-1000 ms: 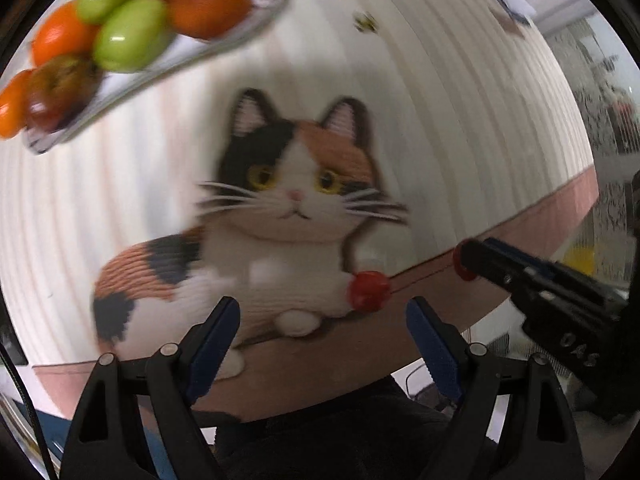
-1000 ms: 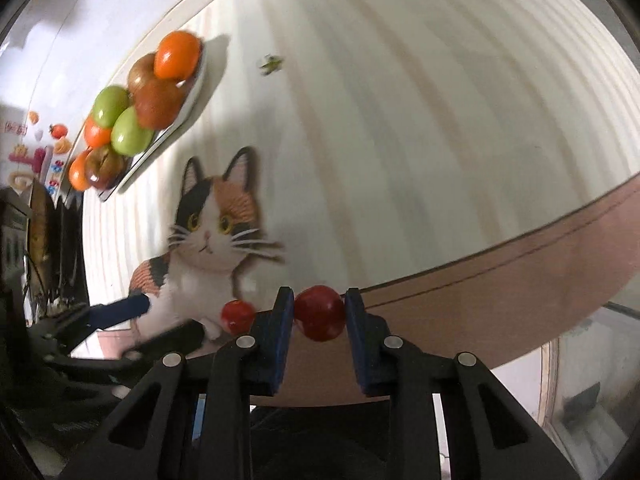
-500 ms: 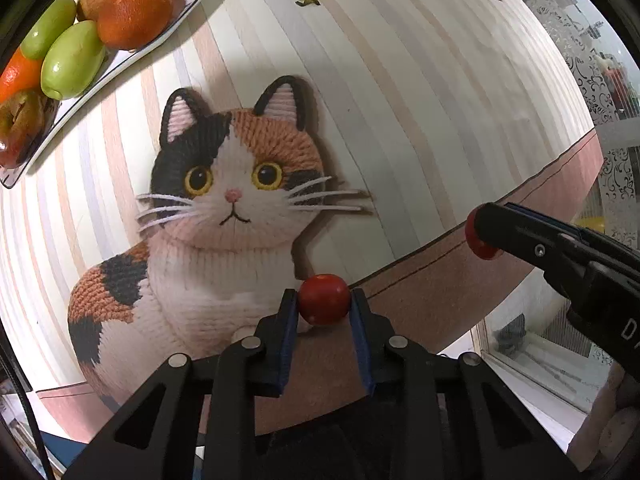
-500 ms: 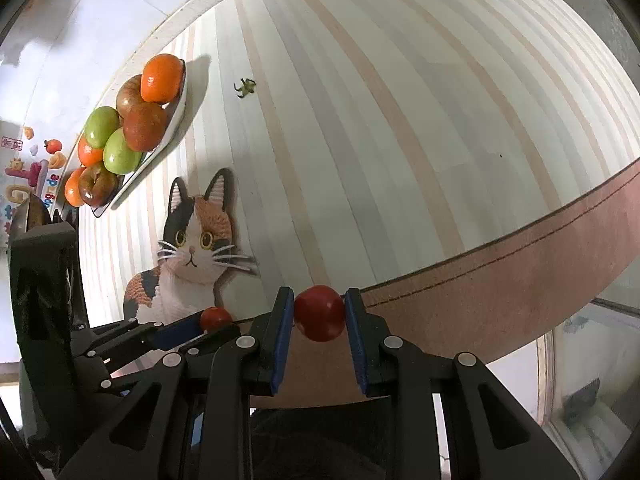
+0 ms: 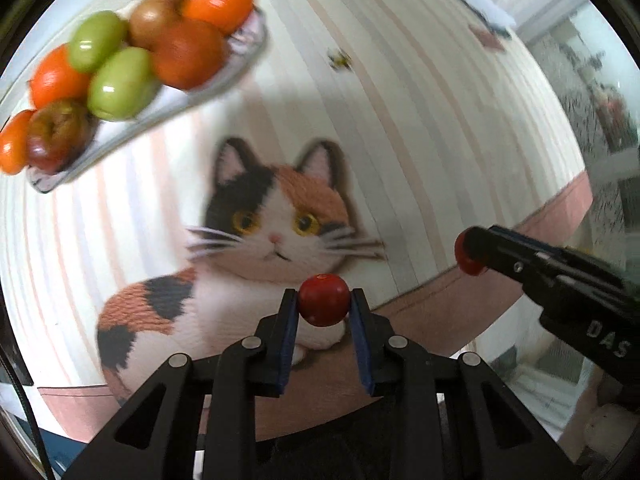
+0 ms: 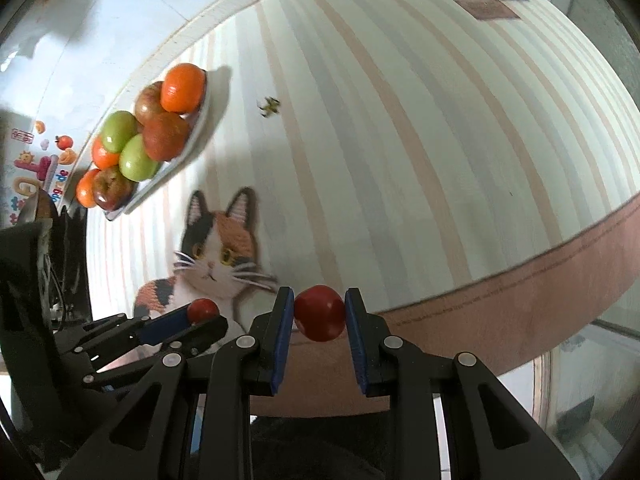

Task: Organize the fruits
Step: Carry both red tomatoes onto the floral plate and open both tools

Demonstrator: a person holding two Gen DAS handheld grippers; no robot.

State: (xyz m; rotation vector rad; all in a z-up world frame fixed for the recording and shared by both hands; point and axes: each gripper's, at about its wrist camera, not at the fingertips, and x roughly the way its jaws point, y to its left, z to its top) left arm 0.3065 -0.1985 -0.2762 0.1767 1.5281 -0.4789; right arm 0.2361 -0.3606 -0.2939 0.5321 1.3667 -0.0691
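Both grippers held red fruits.
Left gripper (image 5: 324, 306) clamped a round tomato (image 5: 324, 305); right gripper (image 6: 319, 314) clamped another (image 6: 319, 313); plate (image 5: 208, 90) upper left, long axis slanting.

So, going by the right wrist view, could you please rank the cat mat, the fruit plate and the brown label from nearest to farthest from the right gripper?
1. Cat mat, just ahead and left of the right gripper.
2. Fruit plate, farther up on the left.
3. Brown label, far across the table, upper right.
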